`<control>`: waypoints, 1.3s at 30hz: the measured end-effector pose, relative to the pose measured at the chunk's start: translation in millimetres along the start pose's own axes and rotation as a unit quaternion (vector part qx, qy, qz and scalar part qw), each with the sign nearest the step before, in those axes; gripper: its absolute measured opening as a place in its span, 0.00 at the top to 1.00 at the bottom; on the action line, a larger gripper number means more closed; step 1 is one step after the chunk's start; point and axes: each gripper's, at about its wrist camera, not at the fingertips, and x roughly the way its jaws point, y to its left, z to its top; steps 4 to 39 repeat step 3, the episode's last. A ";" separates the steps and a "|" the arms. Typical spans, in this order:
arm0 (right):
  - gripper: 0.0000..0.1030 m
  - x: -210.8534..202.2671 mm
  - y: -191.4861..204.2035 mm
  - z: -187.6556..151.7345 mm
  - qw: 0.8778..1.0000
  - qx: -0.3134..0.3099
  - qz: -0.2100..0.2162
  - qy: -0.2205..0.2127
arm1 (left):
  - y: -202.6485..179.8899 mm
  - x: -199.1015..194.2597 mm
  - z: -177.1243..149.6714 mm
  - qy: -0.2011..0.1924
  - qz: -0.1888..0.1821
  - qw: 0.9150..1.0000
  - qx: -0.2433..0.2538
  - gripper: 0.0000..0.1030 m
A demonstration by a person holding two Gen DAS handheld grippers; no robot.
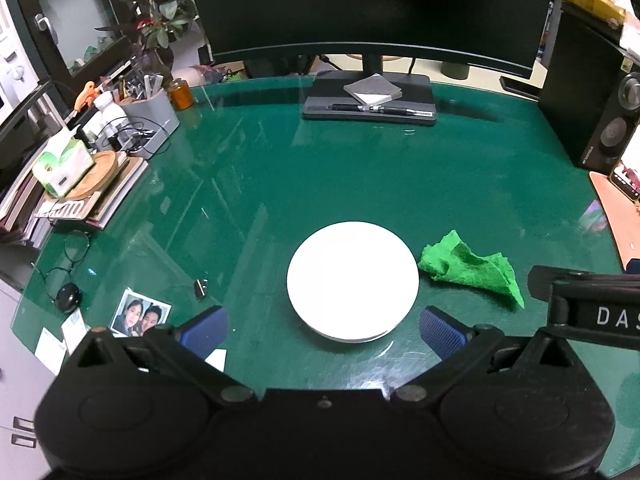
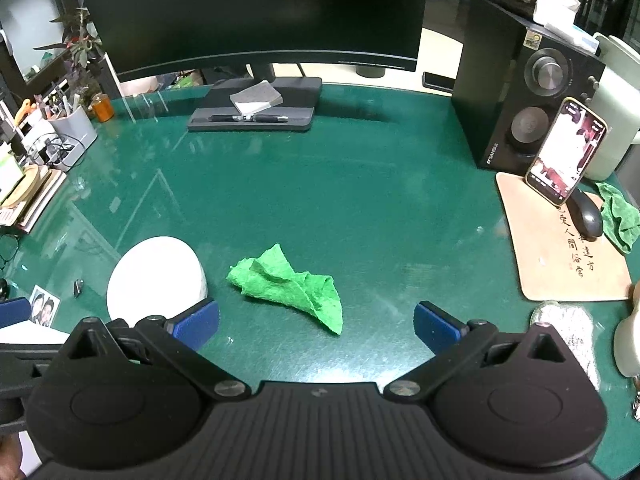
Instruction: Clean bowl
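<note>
A glossy green tabletop (image 1: 360, 184) fills both views, with a dark curved monitor (image 1: 372, 8) along the upper edge. Upper left of the left wrist view: stacked books (image 1: 76, 204) and a tissue box (image 1: 64, 164), partly cut off by the frame. Lower centre: the white bowl (image 1: 353, 280), its interior washed out by glare. Just right of it, apart, lies the crumpled green cloth (image 2: 288, 284). The left gripper (image 1: 324, 330) and right gripper (image 2: 316, 320) both have jaws spread wide, empty. Far right: a speaker (image 2: 520, 108) and a phone (image 2: 566, 152).
</note>
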 end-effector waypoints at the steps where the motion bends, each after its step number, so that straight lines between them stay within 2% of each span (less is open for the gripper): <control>1: 0.00 0.0 0.0 0.1 1.000 0.000 0.001 0.000 | 0.3 -0.1 -0.2 0.000 0.000 1.000 -0.001 0.01; 39: 0.00 -0.1 0.2 0.5 1.000 -0.001 0.001 -0.001 | 0.8 0.0 -0.5 0.000 0.000 1.000 -0.003 0.01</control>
